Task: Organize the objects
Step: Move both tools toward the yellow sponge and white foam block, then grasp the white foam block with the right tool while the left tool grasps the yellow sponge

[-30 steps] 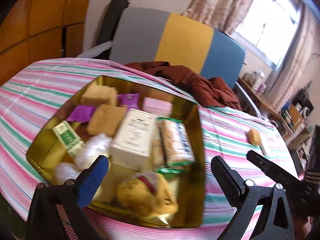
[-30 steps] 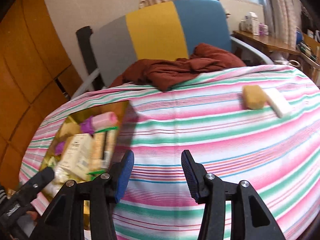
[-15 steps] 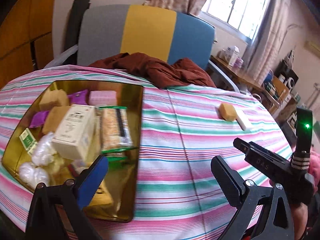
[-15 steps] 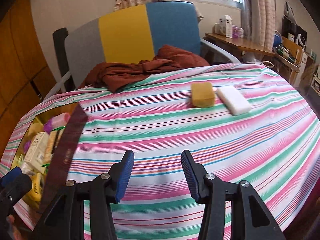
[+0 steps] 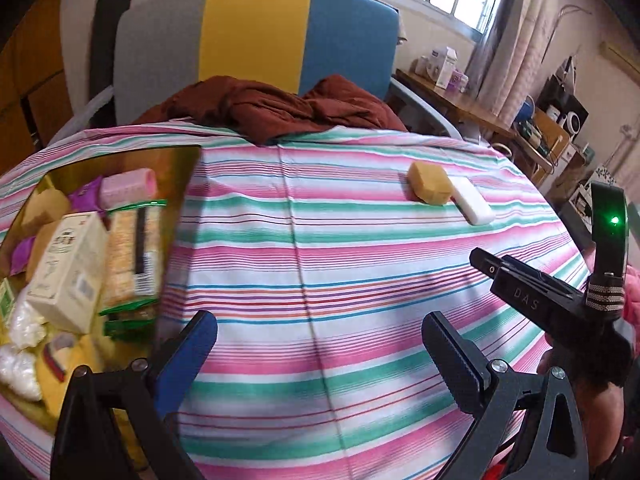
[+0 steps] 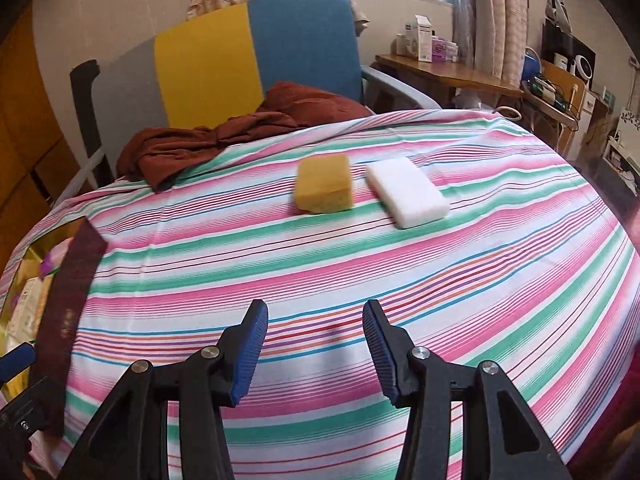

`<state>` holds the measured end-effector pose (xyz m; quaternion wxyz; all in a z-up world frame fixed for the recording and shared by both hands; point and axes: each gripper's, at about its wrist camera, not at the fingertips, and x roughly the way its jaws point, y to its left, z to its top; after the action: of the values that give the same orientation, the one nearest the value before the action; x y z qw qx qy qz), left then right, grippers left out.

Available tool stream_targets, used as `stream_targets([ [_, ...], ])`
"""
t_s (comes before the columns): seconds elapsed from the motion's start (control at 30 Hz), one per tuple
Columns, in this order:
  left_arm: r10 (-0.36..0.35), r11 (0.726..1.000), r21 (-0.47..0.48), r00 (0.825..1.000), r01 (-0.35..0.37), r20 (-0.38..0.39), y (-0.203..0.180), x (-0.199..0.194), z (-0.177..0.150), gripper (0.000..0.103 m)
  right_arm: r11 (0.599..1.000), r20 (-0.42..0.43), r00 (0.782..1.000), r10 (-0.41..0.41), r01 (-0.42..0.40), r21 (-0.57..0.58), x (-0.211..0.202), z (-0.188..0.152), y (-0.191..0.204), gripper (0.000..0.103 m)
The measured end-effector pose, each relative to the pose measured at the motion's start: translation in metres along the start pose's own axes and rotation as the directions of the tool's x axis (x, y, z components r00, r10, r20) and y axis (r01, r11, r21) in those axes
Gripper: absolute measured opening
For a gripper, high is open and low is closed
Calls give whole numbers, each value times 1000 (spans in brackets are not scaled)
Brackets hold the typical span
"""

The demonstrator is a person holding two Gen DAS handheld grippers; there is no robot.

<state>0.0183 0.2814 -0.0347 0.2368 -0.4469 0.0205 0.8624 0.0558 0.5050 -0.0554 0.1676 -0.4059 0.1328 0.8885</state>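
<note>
A yellow sponge (image 6: 324,183) and a white sponge block (image 6: 407,193) lie side by side on the striped tablecloth (image 6: 360,264); they also show in the left wrist view, yellow sponge (image 5: 430,182) and white block (image 5: 472,201). A gold tray (image 5: 182,168) at the left holds several items: a cream box (image 5: 68,268), a cracker pack (image 5: 134,252), a pink roll (image 5: 128,185). My left gripper (image 5: 320,344) is open and empty beside the tray. My right gripper (image 6: 316,344) is open and empty, well short of the sponges.
A brown cloth (image 5: 280,108) lies at the table's far edge against a grey, yellow and blue chair (image 5: 256,36). A wooden desk (image 6: 448,76) with boxes stands at the back right. The tray's edge (image 6: 76,280) shows at the left of the right wrist view.
Both grippers have swung to the right, away from the tray and toward the two sponges. The sponges now sit nearer in both views. Both stay open and empty.
</note>
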Motion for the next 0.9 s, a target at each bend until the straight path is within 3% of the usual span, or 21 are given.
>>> stream_targets([
  [0.3, 1, 1000, 10, 998, 0, -57, -19, 35, 13, 103, 999, 13, 999, -33, 33, 19, 14, 9, -32, 50],
  [0.4, 6, 1000, 15, 998, -5, -67, -23, 42, 15, 103, 999, 34, 999, -28, 27, 20, 20, 15, -46, 59],
  [0.47, 2, 1000, 13, 997, -1, -73, -23, 45, 16, 103, 999, 33, 999, -29, 28, 33, 28, 25, -58, 65],
  [0.7, 10, 1000, 9, 996, -10, -88, -22, 53, 22, 103, 999, -2, 999, -40, 40, 7, 71, 80, -87, 66],
  [0.9, 16, 1000, -9, 997, -16, -71, -20, 57, 38, 103, 998, -21, 998, -58, 58, -19, 101, 96, -93, 66],
])
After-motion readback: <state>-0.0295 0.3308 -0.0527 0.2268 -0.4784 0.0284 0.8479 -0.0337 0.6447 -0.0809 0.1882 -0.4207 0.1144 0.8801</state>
